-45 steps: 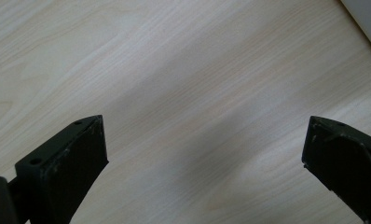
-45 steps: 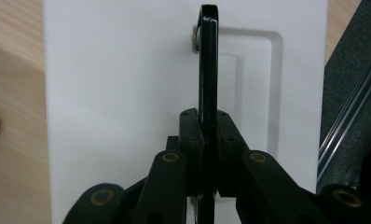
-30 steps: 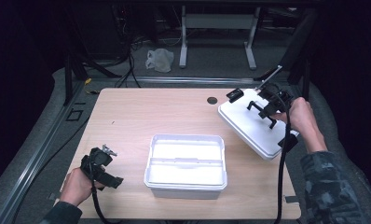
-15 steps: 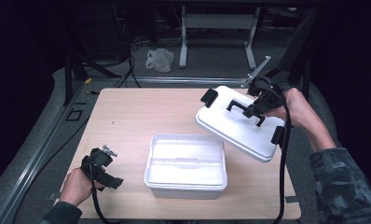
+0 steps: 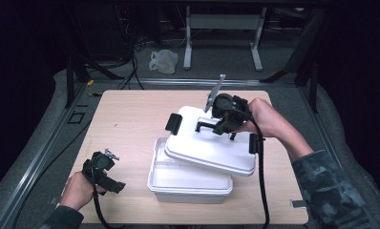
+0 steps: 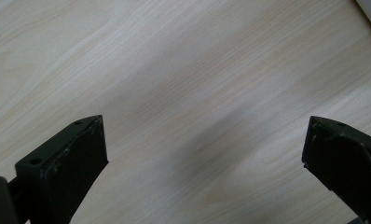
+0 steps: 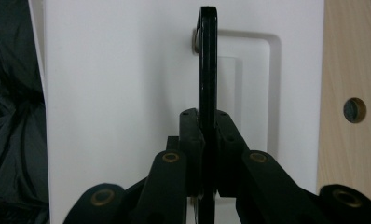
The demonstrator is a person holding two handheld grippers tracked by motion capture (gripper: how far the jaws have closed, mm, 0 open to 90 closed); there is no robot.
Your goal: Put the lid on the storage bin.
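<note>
One lid (image 5: pixel 209 145), its handle (image 7: pixel 207 65) clamped in the right gripper (image 5: pixel 222 125) fingers, hangs tilted at frame centre over the box (image 5: pixel 188 183); next, level and seat it. Left gripper (image 5: pixel 103 172) fingers gape empty.

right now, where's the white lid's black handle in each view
High view: the black handle sits on top of the white lid, right of centre, clamped by the right gripper.
Left gripper view: not in it; it looks at bare wooden table between open jaws.
Right gripper view: the handle runs up the centre, edge-on, from the gripper's closed jaws.
Shared landmark: the pale wooden table, at the right edge of the right gripper view.
</note>
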